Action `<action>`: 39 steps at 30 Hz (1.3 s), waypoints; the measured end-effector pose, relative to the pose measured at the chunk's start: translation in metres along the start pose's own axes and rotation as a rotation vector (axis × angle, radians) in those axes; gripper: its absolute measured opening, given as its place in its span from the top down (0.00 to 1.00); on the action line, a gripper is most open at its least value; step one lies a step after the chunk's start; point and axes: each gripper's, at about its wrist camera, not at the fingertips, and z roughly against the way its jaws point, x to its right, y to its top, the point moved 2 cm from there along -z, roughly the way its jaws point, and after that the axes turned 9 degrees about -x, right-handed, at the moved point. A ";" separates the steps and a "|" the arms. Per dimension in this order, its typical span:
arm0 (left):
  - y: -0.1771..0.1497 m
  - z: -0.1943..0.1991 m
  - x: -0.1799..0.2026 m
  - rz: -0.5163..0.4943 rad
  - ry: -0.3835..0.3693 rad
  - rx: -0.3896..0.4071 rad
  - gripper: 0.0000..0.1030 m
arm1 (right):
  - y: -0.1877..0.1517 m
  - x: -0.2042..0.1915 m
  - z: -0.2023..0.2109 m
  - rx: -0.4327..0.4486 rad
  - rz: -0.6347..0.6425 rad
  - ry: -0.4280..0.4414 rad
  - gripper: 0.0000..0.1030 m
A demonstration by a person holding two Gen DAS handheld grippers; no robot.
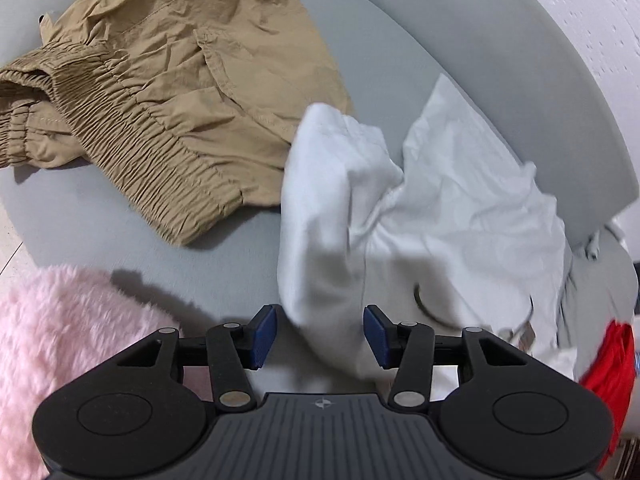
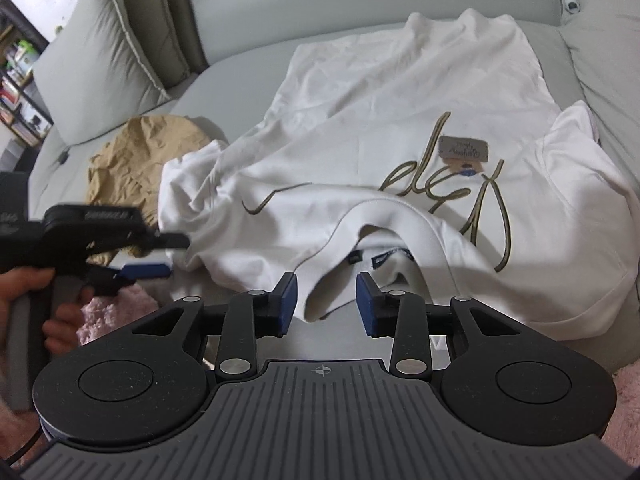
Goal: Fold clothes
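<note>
With the white shirt [image 2: 400, 120] lying rumpled on the sofa [image 2: 240, 12], both the left tool [image 1: 320, 336] and right tool [image 2: 325, 300] stand spread around its cloth without pinching, so a lift now risks the fabric slipping free and bunching.

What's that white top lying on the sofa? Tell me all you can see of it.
The white sweatshirt looks like soft cotton. It lies crumpled and unfolded on the grey sofa, olive-gold script lettering across its front, a grey hang tag attached. Labels show inside the neckline, nearest the camera. One edge lies by the tan shorts. Cloth sits between both grippers' open fingers.
</note>
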 end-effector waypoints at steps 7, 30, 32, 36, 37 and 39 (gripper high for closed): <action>0.031 0.041 0.006 -0.155 0.146 0.125 0.99 | -0.004 0.009 -0.009 -0.042 -0.001 -0.058 0.61; -0.065 0.036 0.047 -0.199 0.038 -0.002 0.72 | -0.045 0.078 0.039 0.016 -0.300 -0.028 0.58; -0.072 0.035 0.058 -0.258 0.023 -0.024 0.78 | -0.042 0.077 0.040 0.041 -0.261 -0.057 0.83; -0.072 0.035 0.062 -0.298 0.015 -0.015 0.79 | -0.025 0.094 0.047 0.076 -0.258 -0.112 0.88; -0.072 0.034 0.063 -0.315 0.010 -0.019 0.79 | -0.020 0.100 0.048 0.073 -0.265 -0.110 0.84; -0.072 0.028 0.065 -0.339 0.005 -0.032 0.80 | -0.005 0.117 0.044 0.045 -0.278 -0.078 0.83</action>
